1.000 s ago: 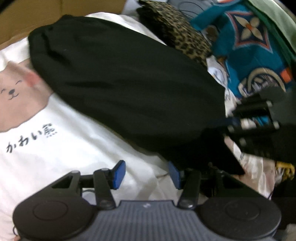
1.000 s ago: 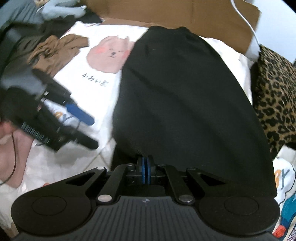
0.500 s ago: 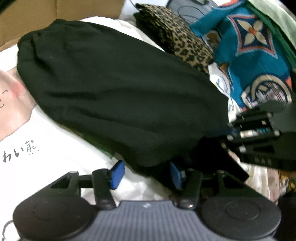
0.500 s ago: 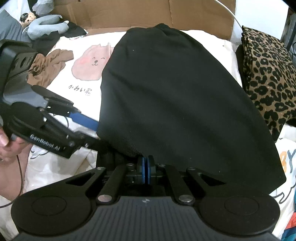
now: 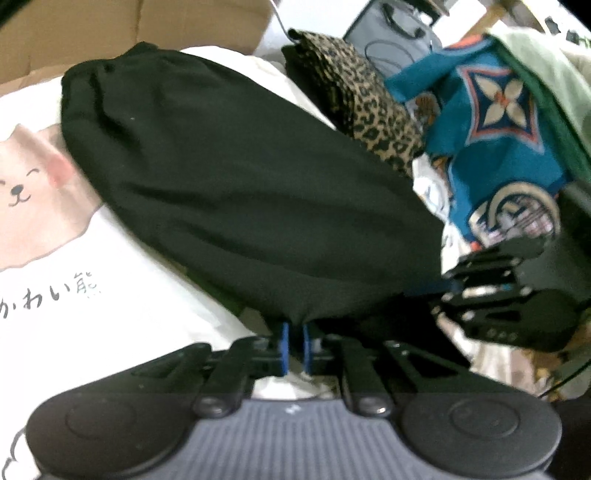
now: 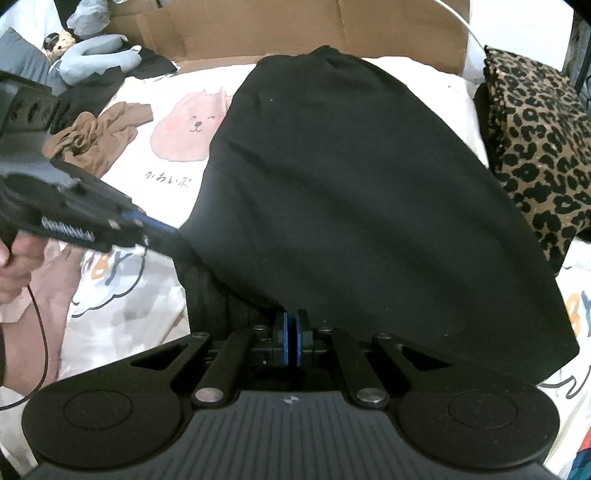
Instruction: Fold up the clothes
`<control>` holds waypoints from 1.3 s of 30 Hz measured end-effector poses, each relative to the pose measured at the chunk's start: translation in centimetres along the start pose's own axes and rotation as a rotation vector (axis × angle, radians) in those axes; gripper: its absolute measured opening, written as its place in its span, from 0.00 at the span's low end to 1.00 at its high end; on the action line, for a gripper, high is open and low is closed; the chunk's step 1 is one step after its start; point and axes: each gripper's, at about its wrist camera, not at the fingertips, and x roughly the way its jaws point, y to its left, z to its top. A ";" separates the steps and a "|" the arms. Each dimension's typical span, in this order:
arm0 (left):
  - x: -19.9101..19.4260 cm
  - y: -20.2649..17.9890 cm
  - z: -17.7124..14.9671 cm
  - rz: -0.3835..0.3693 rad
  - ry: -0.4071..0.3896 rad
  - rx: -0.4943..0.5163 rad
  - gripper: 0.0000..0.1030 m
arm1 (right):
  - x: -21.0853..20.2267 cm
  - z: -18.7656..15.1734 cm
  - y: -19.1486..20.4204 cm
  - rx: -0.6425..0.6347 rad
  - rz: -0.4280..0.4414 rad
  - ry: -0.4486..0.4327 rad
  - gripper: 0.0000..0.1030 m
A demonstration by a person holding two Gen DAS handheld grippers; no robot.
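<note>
Black garment point(image 6: 362, 206) spread on the bed point(image 6: 155, 206), directly ahead of both jaws and reaching away from them. Long axis from the jaws straight forward to the cardboard point(image 6: 258, 26): wide end near the jaws, narrow gathered end far. Near edge raised a little off the bed, the far part resting flat.

Right gripper point(image 6: 291, 325): jaws clenched, blue pads pressed together on the near edge, about at its middle. Left gripper point(image 5: 293, 332): jaws almost together, a thin slit left between the pads, the hem pinched at their tips. In the right view, left gripper to the left of the right jaws, its finger meeting the garment at the near left corner. So both grips on the same near edge, side by side, neither clearly nearer to the far end.

Under the raised edge, just left of the right jaws, a ribbed dark layer visible, maybe a lower layer of the same garment; not possible to say for sure. Fits two stages: near edge about to travel forward along the long axis, or a top layer just brought back toward the jaws.

Leopard cloth point(image 6: 535, 147) right of the jaws, just beside the garment; brown cloth point(image 6: 99, 136) well to the left.
</note>
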 end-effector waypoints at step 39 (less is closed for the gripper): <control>-1.3 6.7 -2.3 -0.223 0.040 -0.268 0.06 | -0.5 -5.4 3.4 -0.132 0.152 0.168 0.04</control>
